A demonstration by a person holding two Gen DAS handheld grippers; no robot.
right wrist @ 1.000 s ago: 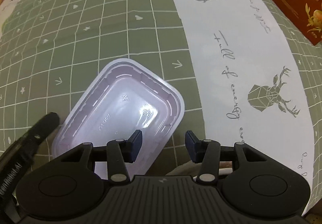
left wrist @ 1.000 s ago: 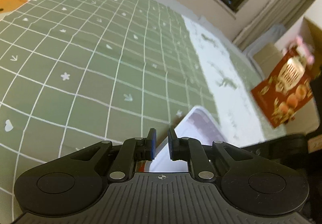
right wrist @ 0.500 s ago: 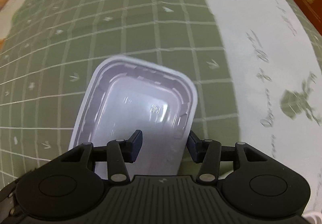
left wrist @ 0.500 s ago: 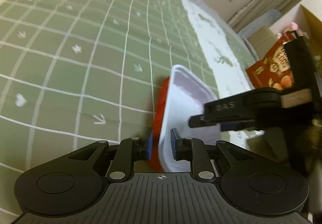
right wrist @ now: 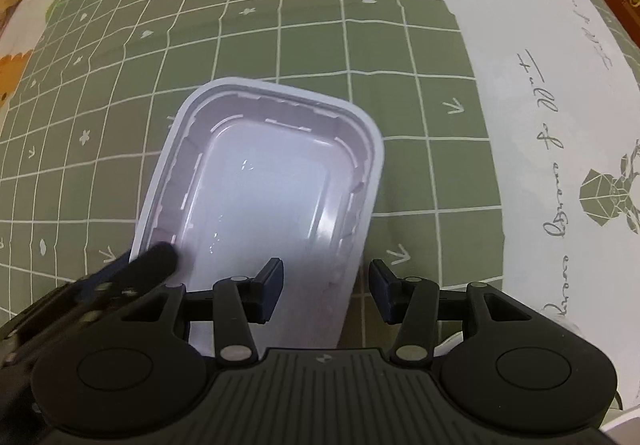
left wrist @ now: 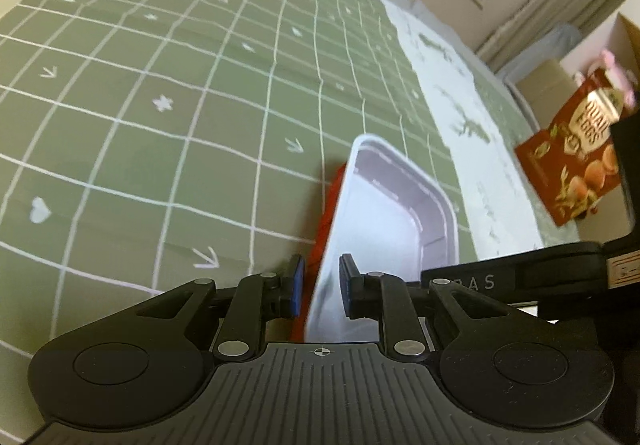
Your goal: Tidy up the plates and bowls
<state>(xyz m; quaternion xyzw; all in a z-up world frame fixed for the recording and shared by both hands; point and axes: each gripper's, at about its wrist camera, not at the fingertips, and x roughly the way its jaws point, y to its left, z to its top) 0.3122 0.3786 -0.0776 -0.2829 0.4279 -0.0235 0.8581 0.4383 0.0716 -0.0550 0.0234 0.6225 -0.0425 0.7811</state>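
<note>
- The left gripper (left wrist: 319, 291), nearly shut a second ago, now straddles the white rectangular container's (right wrist: 264, 197) left rim, narrow gap, apparently not pinching.
- The right gripper (right wrist: 326, 291) straddles its right wall, half-wide.
- Container sits on the green grid cloth (right wrist: 280, 25), atop something red (left wrist: 328, 213): likely nested.

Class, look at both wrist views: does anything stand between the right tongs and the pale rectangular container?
Nothing visible does. The right tongs straddle one long wall of the pale container, the wall bare in the gap. The left tongs sit at the opposite wall, a red thing under it.
</note>
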